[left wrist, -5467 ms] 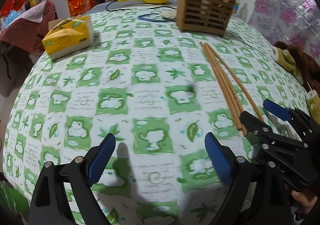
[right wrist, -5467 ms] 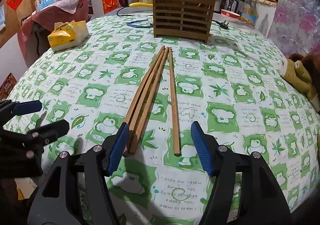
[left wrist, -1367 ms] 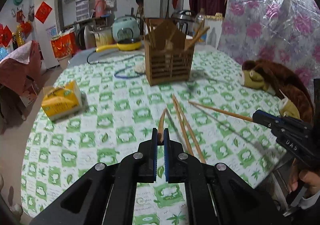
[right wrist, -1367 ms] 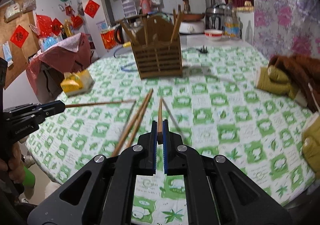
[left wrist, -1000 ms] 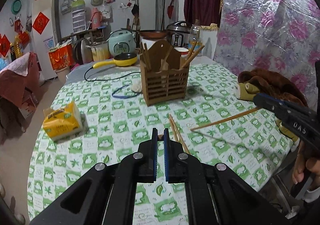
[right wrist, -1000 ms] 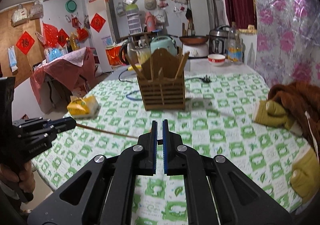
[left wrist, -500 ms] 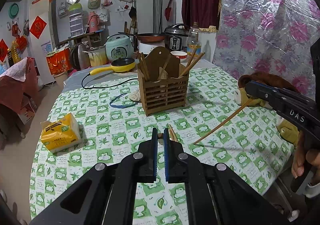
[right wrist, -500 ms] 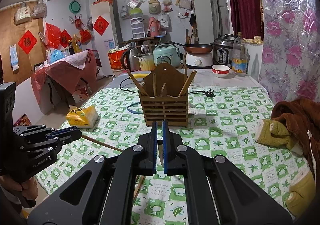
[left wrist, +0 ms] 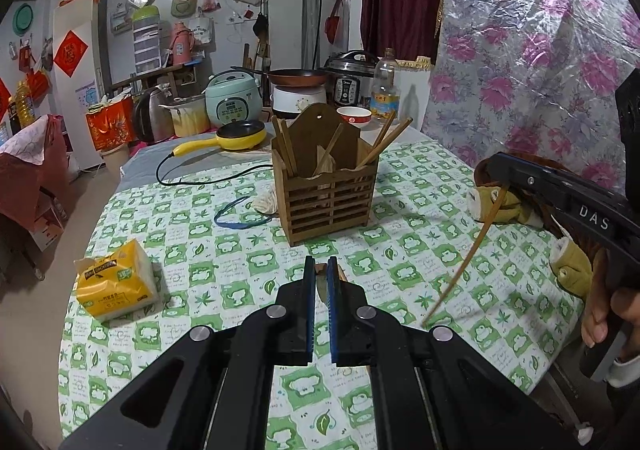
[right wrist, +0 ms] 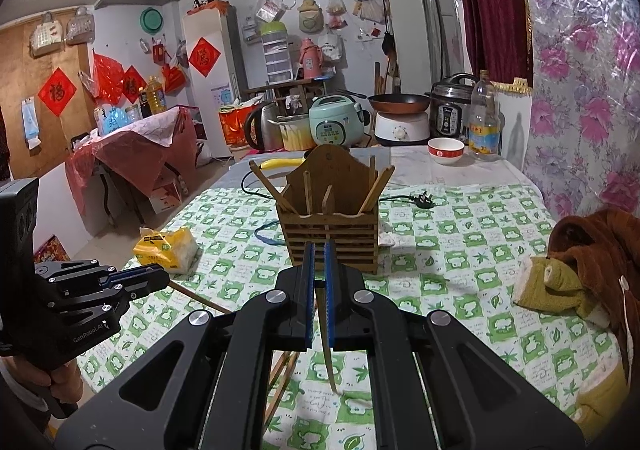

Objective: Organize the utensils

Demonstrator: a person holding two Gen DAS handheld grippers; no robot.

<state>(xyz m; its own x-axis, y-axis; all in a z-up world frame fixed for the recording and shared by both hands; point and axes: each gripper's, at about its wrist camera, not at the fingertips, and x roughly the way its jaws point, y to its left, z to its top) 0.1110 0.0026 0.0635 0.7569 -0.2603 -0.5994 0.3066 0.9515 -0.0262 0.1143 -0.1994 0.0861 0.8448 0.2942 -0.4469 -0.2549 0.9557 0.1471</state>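
The left tool [left wrist: 319,278] sat at the lower middle of the left wrist view, its blue pads clamped narrow on one wooden chopstick [left wrist: 321,282], of which only a short stub showed between them. In the right wrist view the same tool [right wrist: 160,278] appeared at the left edge, with the chopstick running out from its tip toward the lower right.

The right tool [right wrist: 319,264] was likewise pinched narrow on a second chopstick [right wrist: 326,334], which hung down between the tool's black arms toward the bottom of the frame. From the left wrist view that tool [left wrist: 494,165] came in from the right edge, gripped by a hand [left wrist: 612,310], and its chopstick slanted down and left over the worktop [left wrist: 200,246].

The slatted wooden utensil holder [left wrist: 328,193] stood upright above the centre of both views, with several chopsticks leaning inside. A few loose chopsticks [right wrist: 282,374] lay on the green-checked cloth under the right tool. A yellow tissue pack [left wrist: 116,284] rested at the left, and a brown plush toy [right wrist: 580,270] at the right.
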